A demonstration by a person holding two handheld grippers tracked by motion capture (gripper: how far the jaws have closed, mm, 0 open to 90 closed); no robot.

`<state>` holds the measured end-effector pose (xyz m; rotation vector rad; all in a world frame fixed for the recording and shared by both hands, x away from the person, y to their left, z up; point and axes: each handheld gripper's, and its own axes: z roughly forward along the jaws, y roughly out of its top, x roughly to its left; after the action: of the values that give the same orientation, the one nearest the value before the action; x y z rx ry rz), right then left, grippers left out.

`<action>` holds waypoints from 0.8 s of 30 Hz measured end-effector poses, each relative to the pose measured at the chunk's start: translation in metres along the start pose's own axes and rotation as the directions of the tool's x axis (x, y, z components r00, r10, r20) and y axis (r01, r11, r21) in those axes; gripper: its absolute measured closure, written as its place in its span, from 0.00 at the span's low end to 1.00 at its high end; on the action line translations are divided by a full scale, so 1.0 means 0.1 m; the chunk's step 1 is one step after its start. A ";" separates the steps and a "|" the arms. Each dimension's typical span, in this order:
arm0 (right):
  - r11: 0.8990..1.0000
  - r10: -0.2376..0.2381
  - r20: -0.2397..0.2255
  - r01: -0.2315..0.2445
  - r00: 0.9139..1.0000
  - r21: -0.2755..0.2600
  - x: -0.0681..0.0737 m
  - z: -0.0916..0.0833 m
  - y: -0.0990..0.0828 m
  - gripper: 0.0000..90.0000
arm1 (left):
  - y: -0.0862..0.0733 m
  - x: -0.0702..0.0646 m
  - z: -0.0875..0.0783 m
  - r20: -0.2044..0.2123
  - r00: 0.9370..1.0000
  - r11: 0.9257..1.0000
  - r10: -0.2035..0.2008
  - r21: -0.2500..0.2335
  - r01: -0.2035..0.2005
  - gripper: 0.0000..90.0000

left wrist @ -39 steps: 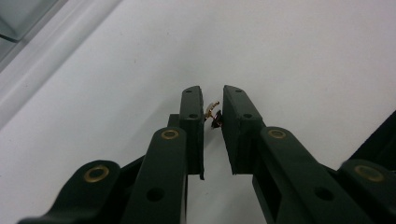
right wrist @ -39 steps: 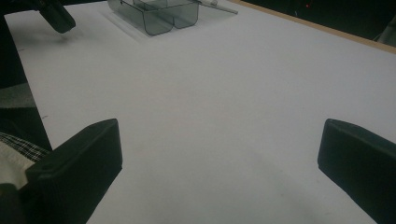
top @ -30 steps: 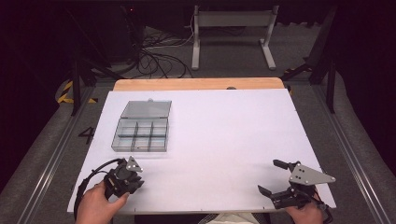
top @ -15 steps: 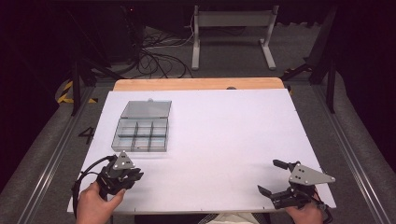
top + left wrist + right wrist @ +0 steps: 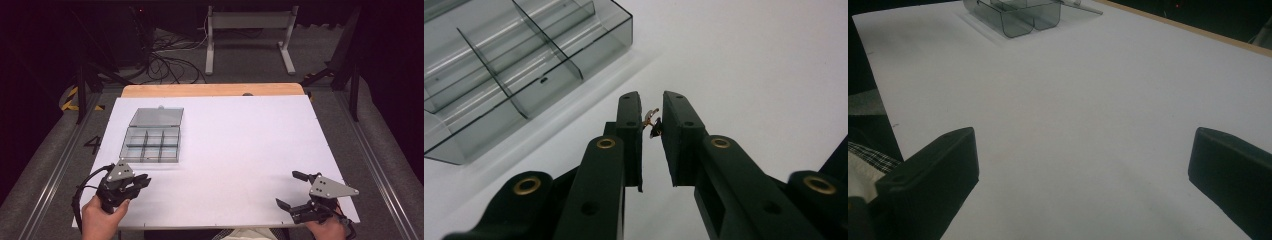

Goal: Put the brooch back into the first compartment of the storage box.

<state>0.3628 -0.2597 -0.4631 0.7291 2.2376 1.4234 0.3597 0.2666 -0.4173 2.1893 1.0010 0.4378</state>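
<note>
Your left tool (image 5: 652,120) pinches a tiny orange-and-black part (image 5: 653,123) between nearly closed jaws at the counter's (image 5: 240,145) 7 o'clock, near the clear compartment box (image 5: 151,145), while your right tool (image 5: 295,192) gapes wide at 5 o'clock.

Open tabletop, one obstacle

The clear compartment box (image 5: 152,137) with its lid laid open is the sole obstruction; the white table (image 5: 240,150) right of it lies free for passage.

The high view looked forward and down over the whole worktop (image 5: 240,150). Each gripper view rode low and close; both shared the clear divided box (image 5: 499,75), lying toward ten o'clock.
</note>
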 end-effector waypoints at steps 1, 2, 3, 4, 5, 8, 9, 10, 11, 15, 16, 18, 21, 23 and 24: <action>1.000 0.001 0.000 -0.001 1.000 0.000 0.00 0.00 0.00 0.01 | 0.00 0.01 -0.01 -0.001 1.000 1.000 -0.002 -0.009 0.002 0.87; 1.000 0.002 0.000 -0.002 1.000 0.001 0.00 0.00 0.00 0.01 | 0.00 0.01 -0.02 0.004 1.000 1.000 -0.003 -0.019 0.003 0.87; 1.000 0.000 -0.001 0.000 1.000 0.002 0.00 0.00 0.00 0.01 | -0.01 0.02 -0.03 -0.002 1.000 1.000 -0.002 -0.026 0.002 0.87; 1.000 0.000 0.000 0.000 1.000 0.002 0.00 0.00 0.00 0.01 | -0.01 0.03 -0.04 -0.001 1.000 1.000 -0.003 -0.031 0.003 0.87; 1.000 0.000 0.000 0.000 1.000 0.002 0.00 0.00 0.00 0.01 | -0.01 0.04 -0.05 -0.002 1.000 0.999 -0.006 -0.039 0.006 0.87; 1.000 0.002 0.000 -0.002 1.000 0.000 0.00 0.00 0.00 0.01 | -0.03 0.06 -0.06 0.021 0.999 0.998 -0.029 -0.063 0.030 0.87; 1.000 0.002 0.000 -0.002 1.000 0.001 0.00 0.00 0.00 0.01 | -0.03 0.08 -0.07 0.029 0.999 0.996 -0.036 -0.075 0.038 0.87; 1.000 0.003 -0.001 -0.003 1.000 0.001 0.00 0.00 0.00 0.01 | -0.04 0.09 -0.08 0.034 0.998 0.996 -0.045 -0.081 0.048 0.87; 1.000 0.004 -0.002 -0.004 1.000 0.000 0.00 0.00 0.00 0.01 | -0.04 0.11 -0.09 0.027 0.999 0.995 -0.047 -0.089 0.049 0.87; 1.000 0.004 -0.002 -0.004 1.000 -0.001 0.00 0.00 0.00 0.01 | -0.07 0.12 -0.12 0.035 0.996 0.988 -0.085 -0.126 0.089 0.87; 1.000 0.004 -0.002 -0.004 1.000 -0.001 0.00 0.00 0.00 0.01 | -0.07 0.13 -0.13 0.034 0.996 0.987 -0.081 -0.134 0.085 0.87; 1.000 0.003 -0.003 -0.003 1.000 0.000 0.00 0.01 0.00 0.01 | -0.07 0.13 -0.14 0.038 0.995 0.985 -0.089 -0.143 0.093 0.87; 1.000 0.000 -0.001 0.000 1.000 0.003 0.00 0.00 0.00 0.01 | -0.08 0.14 -0.13 0.037 0.996 0.985 -0.081 -0.148 0.086 0.87; 1.000 0.000 -0.001 0.000 1.000 0.003 0.00 0.00 0.00 0.01 | -0.08 0.14 -0.14 0.030 0.998 0.986 -0.063 -0.153 0.067 0.87; 1.000 0.001 -0.002 -0.001 1.000 0.001 0.00 0.00 0.00 0.01 | -0.08 0.13 -0.15 0.028 0.997 0.985 -0.067 -0.159 0.070 0.87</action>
<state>0.3632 -0.2596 -0.4635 0.7300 2.2398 1.4242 0.3561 0.2869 -0.4122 2.0068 0.9913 0.4452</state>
